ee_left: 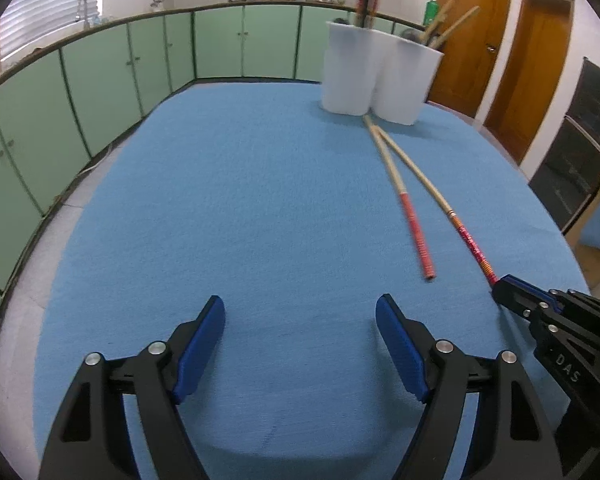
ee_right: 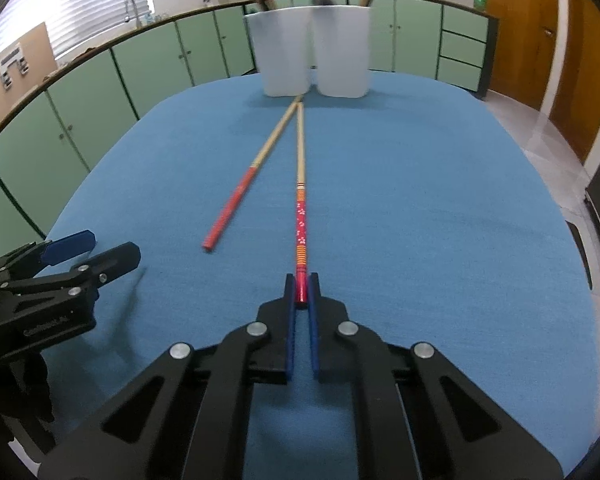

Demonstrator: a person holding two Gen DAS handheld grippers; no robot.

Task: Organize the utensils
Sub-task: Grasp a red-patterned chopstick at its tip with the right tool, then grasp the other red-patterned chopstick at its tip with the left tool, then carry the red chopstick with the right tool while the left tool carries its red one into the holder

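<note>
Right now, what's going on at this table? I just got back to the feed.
Utensils are being sorted into the white holder at the far end of the blue table. The right gripper is shut on the red end of the flowered chopstick, which still lies on the cloth. The plain red chopstick lies loose beside it, tips meeting near the holder. The left gripper is open and holds nothing.

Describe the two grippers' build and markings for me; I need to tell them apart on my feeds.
Both look alike: the left gripper and right gripper have matte black linkage arms with triangular cutouts, round silver pivot pins and flat blue finger pads. Pale embossed lettering reading "DAS" shows on the right gripper's body in the left wrist view. No cables visible.
</note>
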